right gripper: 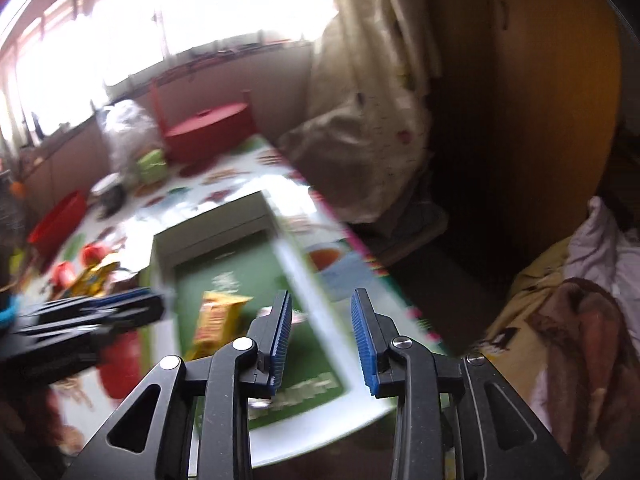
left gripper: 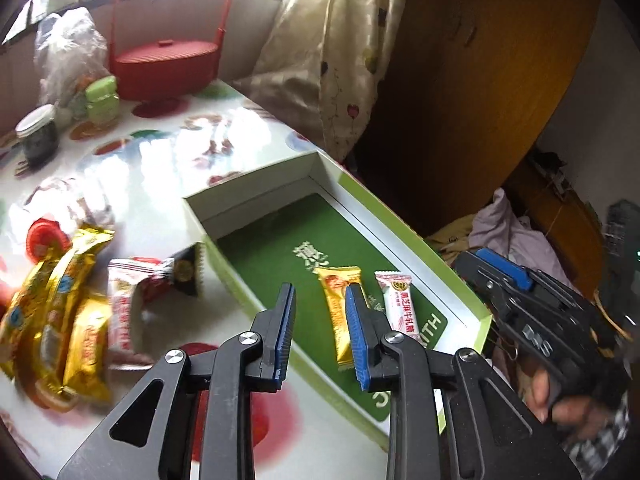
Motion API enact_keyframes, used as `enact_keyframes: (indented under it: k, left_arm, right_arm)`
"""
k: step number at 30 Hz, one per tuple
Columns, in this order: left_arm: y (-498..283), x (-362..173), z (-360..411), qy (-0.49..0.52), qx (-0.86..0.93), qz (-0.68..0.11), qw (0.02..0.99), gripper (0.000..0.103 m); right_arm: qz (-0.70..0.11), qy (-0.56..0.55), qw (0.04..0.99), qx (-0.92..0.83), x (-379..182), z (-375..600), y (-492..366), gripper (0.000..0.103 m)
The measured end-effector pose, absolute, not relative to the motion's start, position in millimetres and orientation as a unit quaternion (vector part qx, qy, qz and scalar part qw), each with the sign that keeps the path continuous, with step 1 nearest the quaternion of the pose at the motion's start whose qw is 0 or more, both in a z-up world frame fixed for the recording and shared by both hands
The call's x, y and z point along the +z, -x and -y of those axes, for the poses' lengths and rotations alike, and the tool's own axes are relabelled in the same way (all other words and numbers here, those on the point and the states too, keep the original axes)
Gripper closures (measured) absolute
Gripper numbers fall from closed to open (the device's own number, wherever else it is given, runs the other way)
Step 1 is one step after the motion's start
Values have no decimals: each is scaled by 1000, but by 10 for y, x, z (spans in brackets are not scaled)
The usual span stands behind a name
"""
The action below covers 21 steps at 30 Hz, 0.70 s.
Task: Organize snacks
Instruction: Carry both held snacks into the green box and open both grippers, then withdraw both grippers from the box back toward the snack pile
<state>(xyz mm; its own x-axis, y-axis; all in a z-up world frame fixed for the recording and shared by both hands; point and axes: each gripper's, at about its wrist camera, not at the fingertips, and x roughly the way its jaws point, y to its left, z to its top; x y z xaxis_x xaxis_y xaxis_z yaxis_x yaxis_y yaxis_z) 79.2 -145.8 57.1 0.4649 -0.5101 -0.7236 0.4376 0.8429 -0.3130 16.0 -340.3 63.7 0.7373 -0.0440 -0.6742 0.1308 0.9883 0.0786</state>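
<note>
An open box (left gripper: 404, 224) with a green floor lies on the patterned table (left gripper: 168, 160). Inside it rest a yellow snack bar (left gripper: 340, 316) and a white-and-pink snack bar (left gripper: 398, 306). My left gripper (left gripper: 321, 292) hovers over the box's near end, open, with nothing between its pads. Left of the box lies a heap of gold packets (left gripper: 60, 300), a white-red packet (left gripper: 122, 304) and a dark packet (left gripper: 186, 268). My right gripper (right gripper: 322, 294) hangs open and empty over the box's right rim (right gripper: 308, 280). The blurred yellow bar (right gripper: 218, 320) lies to its left. A hand holds that gripper (left gripper: 486, 264) beside the box.
A red lidded basket (left gripper: 166, 62), a green-capped jar (left gripper: 102, 98), a dark jar (left gripper: 38, 136) and a plastic bag (left gripper: 66, 48) stand at the table's far end. The table edge runs just right of the box, with a curtain (left gripper: 340, 60) and bedding (left gripper: 504, 224) beyond.
</note>
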Motion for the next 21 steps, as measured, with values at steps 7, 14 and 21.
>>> enact_keyframes:
  k: [7,14,21]
  left_arm:
    - [-769,422,1358,55,-270,-463,843,76]
    - [-895,315,1306,70,-261,-478,836,76]
    - [-956,353,1137,80,-250,-466,845,76]
  right_arm:
    - [-418,-51,907,-20,392,3487,-391,85]
    - [-431,-39,901,-19,331,3330,-624,92]
    - [-430,0,903,8,316,3052,-1021,98]
